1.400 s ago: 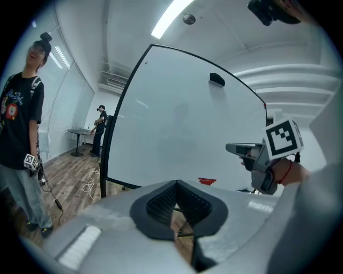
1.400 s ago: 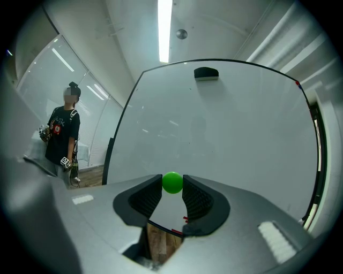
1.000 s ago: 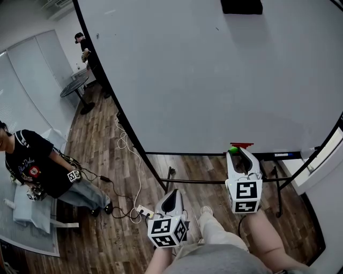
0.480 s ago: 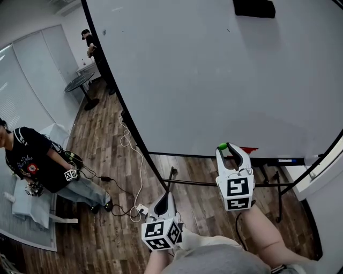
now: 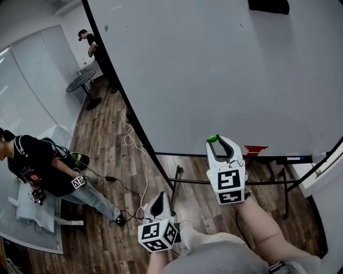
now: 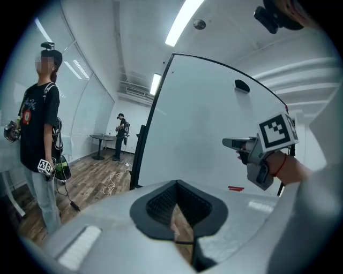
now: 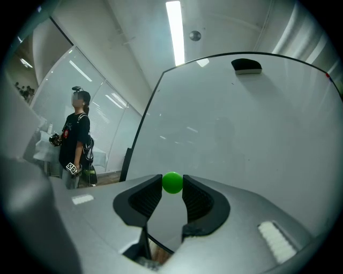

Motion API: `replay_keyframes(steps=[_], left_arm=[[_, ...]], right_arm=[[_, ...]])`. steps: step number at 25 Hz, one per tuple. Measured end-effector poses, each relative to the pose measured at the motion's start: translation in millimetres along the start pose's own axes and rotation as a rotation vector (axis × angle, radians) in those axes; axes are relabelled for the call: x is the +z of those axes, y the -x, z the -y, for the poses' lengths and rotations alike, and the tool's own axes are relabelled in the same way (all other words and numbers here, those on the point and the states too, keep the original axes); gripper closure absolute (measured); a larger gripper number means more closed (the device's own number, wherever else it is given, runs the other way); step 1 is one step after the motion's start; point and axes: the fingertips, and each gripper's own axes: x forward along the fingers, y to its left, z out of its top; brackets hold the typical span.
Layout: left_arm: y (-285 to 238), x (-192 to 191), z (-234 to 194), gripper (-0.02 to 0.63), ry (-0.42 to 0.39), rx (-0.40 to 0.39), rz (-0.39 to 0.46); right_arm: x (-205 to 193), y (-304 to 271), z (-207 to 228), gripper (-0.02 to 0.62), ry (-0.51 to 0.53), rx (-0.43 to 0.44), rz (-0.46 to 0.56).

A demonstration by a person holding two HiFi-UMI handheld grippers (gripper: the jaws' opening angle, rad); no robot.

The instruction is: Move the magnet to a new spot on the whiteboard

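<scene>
A small green ball-shaped magnet (image 5: 213,138) (image 7: 172,182) sits between the tips of my right gripper (image 5: 215,141) (image 7: 172,183), which is shut on it. The gripper points level at the big whiteboard (image 5: 214,69) (image 7: 241,134), low down near the board's bottom edge; I cannot tell whether the magnet touches the surface. My left gripper (image 5: 159,196) (image 6: 177,183) hangs lower and to the left, over the wood floor, its jaws shut with nothing between them. In the left gripper view the right gripper (image 6: 230,143) shows in front of the whiteboard (image 6: 203,128).
A black eraser (image 5: 268,5) (image 7: 246,65) clings high on the board. A red item (image 5: 255,149) and a blue marker (image 5: 292,158) lie on the tray rail. A person (image 5: 32,160) stands at the left, another (image 5: 88,43) by a round table (image 5: 80,84). White cable (image 5: 136,155) runs over the floor.
Both grippers have shifted left in the head view. The right one carried the green magnet left along the board's lower edge, away from the red item.
</scene>
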Motion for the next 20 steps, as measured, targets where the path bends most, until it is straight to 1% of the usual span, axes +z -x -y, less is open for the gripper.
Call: replay_keyframes(steps=[4, 14, 20], left_arm=[[-11.1, 4.7, -18.3, 0.601, 0.004, -0.003, -0.002], [-43.6, 15.7, -56.1, 0.601, 0.006, -0.025, -0.016], [-56.0, 18.2, -70.1, 0.601, 0.007, -0.034, -0.021]], right_arm=[[8.0, -24.4, -12.5, 0.476, 0.002, 0.001, 0.01], [21.8, -83.0, -26.5, 0.476, 0.011, -0.028, 0.02], [28.7, -109.2, -29.9, 0.476, 0.015, -0.047, 0.029]])
